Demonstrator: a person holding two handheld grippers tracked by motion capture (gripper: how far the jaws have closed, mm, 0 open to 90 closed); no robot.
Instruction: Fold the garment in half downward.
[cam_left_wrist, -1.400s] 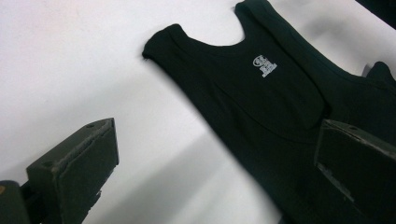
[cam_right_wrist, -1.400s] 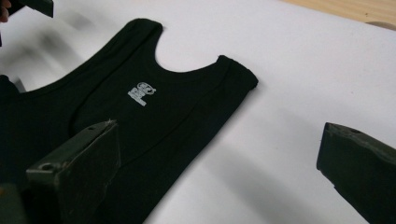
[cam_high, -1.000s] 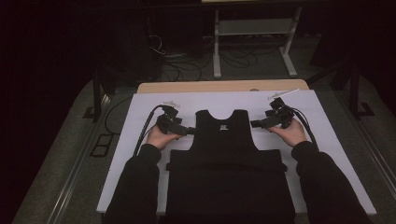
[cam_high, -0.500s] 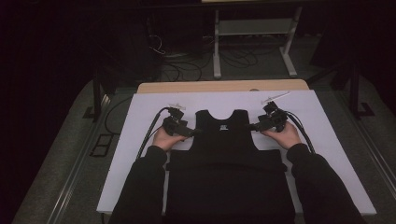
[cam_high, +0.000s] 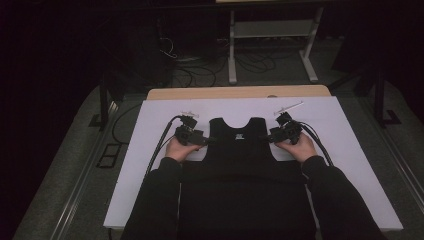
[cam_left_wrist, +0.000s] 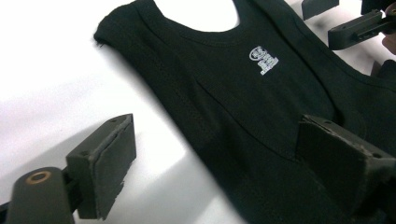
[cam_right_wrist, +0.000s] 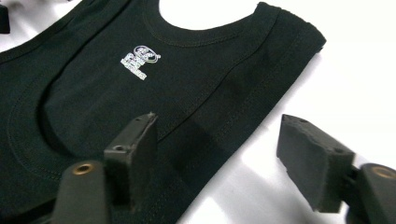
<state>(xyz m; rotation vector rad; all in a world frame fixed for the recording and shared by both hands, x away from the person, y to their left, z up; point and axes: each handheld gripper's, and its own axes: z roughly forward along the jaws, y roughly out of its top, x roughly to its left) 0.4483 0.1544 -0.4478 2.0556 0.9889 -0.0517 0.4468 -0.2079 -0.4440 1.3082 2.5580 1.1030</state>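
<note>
black vest (cam_high: 239, 150) edges sit between both grippers' closing jaws, hands low.

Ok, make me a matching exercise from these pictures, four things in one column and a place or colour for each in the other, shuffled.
Things:
1. vest
2. printed logo
3. sheet
4. left hand-held gripper

Place or colour:
A. white, covering the table
B. below the neckline
C. black, lying flat
D. at the vest's left armhole edge

Pairs: 1-C, 2-B, 3-A, 4-D
</note>
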